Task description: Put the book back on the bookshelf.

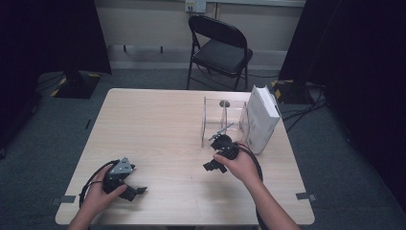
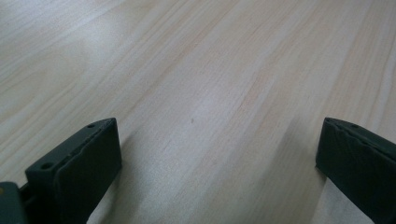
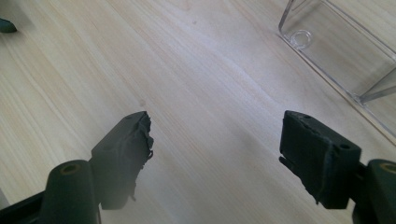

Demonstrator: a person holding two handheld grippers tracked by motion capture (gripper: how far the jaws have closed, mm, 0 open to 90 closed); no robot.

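Observation:
My left gripper (image 1: 135, 192) rests low over the front left of the wooden table (image 1: 158, 124), held in a hand. In the left gripper view its jaws (image 2: 217, 158) stand wide open over bare wood. My right gripper (image 1: 214, 166) hovers right of the table's middle, just in front of a clear acrylic stand (image 1: 222, 120). The right gripper (image 3: 215, 144) is open too, with only wood between its worn black pads (image 3: 126, 144). The clear stand (image 3: 336, 46) lies ahead of it to the upper right.
A white box (image 1: 262, 117) stands upright against the right side of the clear stand. A black folding chair (image 1: 218, 48) sits beyond the far table edge. Dark curtains hang at both sides. Cables trail from both grippers.

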